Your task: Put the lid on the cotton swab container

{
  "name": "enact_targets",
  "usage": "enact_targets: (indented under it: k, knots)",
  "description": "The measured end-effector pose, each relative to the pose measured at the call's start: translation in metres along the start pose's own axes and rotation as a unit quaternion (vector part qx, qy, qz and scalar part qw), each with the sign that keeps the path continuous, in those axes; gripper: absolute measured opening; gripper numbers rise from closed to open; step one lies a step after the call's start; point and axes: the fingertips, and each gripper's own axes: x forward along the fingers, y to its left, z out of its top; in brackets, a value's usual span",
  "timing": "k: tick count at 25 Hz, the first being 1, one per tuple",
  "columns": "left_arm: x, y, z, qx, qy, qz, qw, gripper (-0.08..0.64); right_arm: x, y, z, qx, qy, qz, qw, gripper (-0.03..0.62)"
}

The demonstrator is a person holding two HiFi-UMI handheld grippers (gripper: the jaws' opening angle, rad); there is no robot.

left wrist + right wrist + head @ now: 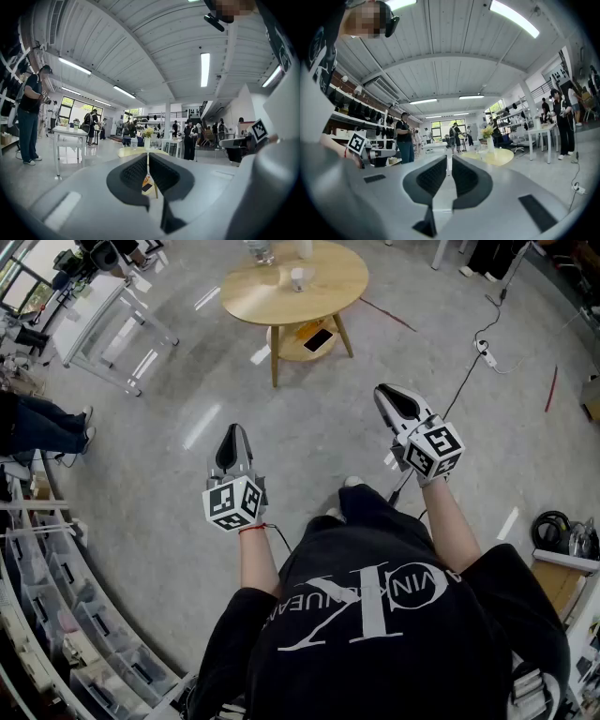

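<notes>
A round wooden table [328, 292] stands far ahead of me, with a small white object [298, 277] and a bottle [258, 251] on top. They are too small to tell the cotton swab container or its lid. Both grippers hang over bare floor, well short of the table. My left gripper [232, 433] is shut with nothing in it, and its jaws show only a thin slit [147, 158]. My right gripper [388, 396] is also shut and empty [449, 161]. From the gripper views the table [123, 152] [499, 157] carries a vase of yellow flowers [148, 136] [489, 139].
The table's lower shelf holds a dark phone [319, 339]. A white frame table [103, 324] stands at the left. A power strip [485, 352] and its cable lie on the floor at the right. Shelves of bins [56, 615] line the lower left. Several people stand in the distance.
</notes>
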Motion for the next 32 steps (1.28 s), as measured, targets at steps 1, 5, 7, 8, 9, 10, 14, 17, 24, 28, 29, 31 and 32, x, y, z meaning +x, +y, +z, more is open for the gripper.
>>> enact_targets:
  k: [1, 5, 7, 8, 9, 10, 14, 17, 24, 28, 29, 31, 32]
  knots:
    - [0.0, 0.0, -0.001, 0.0, 0.001, -0.001, 1.0, 0.024, 0.001, 0.001, -0.001, 0.0, 0.0, 0.002, 1.0, 0.044]
    - [0.002, -0.003, -0.005, 0.001, 0.006, -0.006, 1.0, 0.023, 0.003, 0.002, -0.006, 0.004, -0.001, 0.004, 1.0, 0.044]
    - [0.004, -0.004, -0.006, 0.001, 0.007, -0.009, 0.9999, 0.023, 0.002, 0.001, -0.007, 0.005, 0.0, 0.002, 1.0, 0.043]
    - [0.004, -0.004, -0.005, 0.002, 0.006, -0.009, 0.9999, 0.023, 0.002, 0.001, -0.007, 0.006, -0.001, 0.001, 1.0, 0.043]
    - [0.004, -0.004, -0.005, 0.002, 0.006, -0.011, 0.9999, 0.023, 0.001, 0.002, -0.007, 0.006, -0.001, 0.001, 1.0, 0.043]
    - [0.004, -0.004, -0.004, 0.002, 0.005, -0.012, 0.9999, 0.025, 0.001, 0.002, -0.007, 0.006, -0.001, 0.0, 1.0, 0.043]
    - [0.004, -0.008, -0.007, 0.004, 0.009, -0.019, 0.9998, 0.025, -0.001, 0.004, -0.01, 0.006, 0.003, -0.001, 1.0, 0.043]
    - [0.003, -0.007, -0.008, 0.004, 0.011, -0.018, 0.9998, 0.025, -0.001, 0.006, -0.012, 0.006, 0.004, 0.0, 1.0, 0.041]
    - [-0.001, 0.006, -0.005, 0.0, 0.009, -0.006, 0.9999, 0.025, 0.007, 0.011, -0.009, 0.002, 0.003, 0.005, 1.0, 0.041]
    - [0.001, 0.01, -0.002, 0.001, 0.006, -0.006, 1.0, 0.025, 0.012, 0.013, -0.007, -0.001, 0.002, 0.008, 1.0, 0.041]
    - [0.002, 0.012, 0.0, 0.001, 0.005, -0.006, 1.0, 0.025, 0.013, 0.014, -0.006, -0.001, 0.002, 0.009, 1.0, 0.041]
    - [0.003, 0.014, 0.002, 0.0, 0.004, -0.007, 1.0, 0.025, 0.016, 0.015, -0.005, -0.001, 0.002, 0.01, 1.0, 0.041]
    - [0.003, 0.014, 0.002, -0.001, 0.003, -0.008, 1.0, 0.025, 0.017, 0.016, -0.004, 0.0, 0.002, 0.009, 1.0, 0.041]
